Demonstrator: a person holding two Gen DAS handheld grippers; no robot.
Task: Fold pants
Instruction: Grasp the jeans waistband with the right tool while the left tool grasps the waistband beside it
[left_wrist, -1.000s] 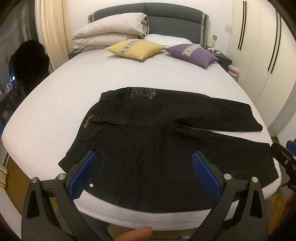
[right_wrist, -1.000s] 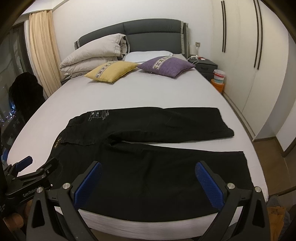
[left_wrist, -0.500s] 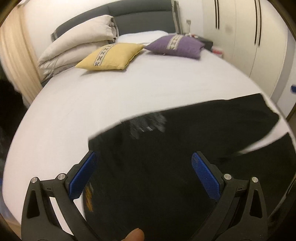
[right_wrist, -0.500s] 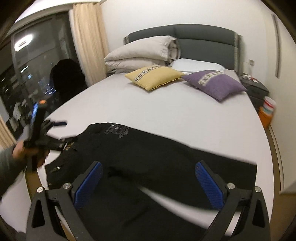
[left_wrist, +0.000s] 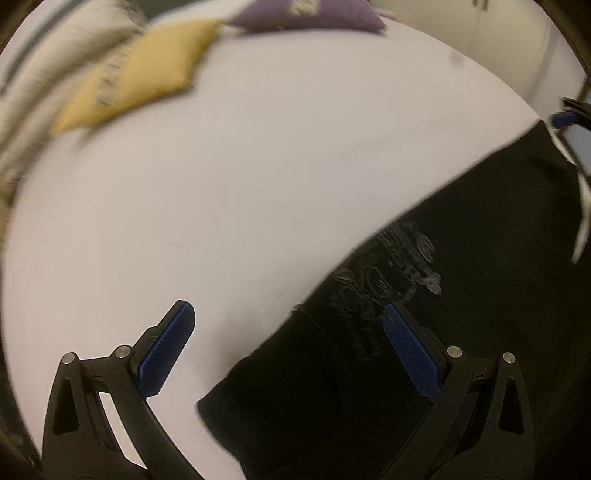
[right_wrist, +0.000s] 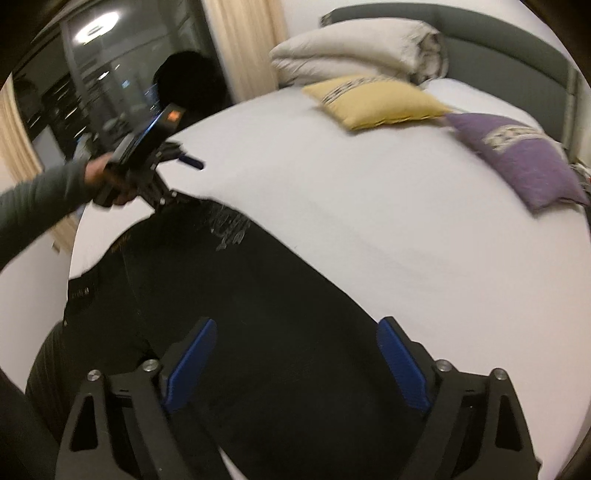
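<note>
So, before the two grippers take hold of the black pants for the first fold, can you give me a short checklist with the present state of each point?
1. Pants lie spread on the bed, not yet folded: ok.
2. Left gripper open, nothing between its pads: ok. It straddles the far edge of the waist, near the printed design.
3. Right gripper open above the far leg edge, gripping nothing; its jaws have just been closing a little: ok.
4. Fabric actually touched by either gripper: cannot tell.
5. Yellow cushion and purple cushion lie clear of the pants: ok.
6. Picture sharpness for fine aiming: not ok, both views are blurred.
</note>
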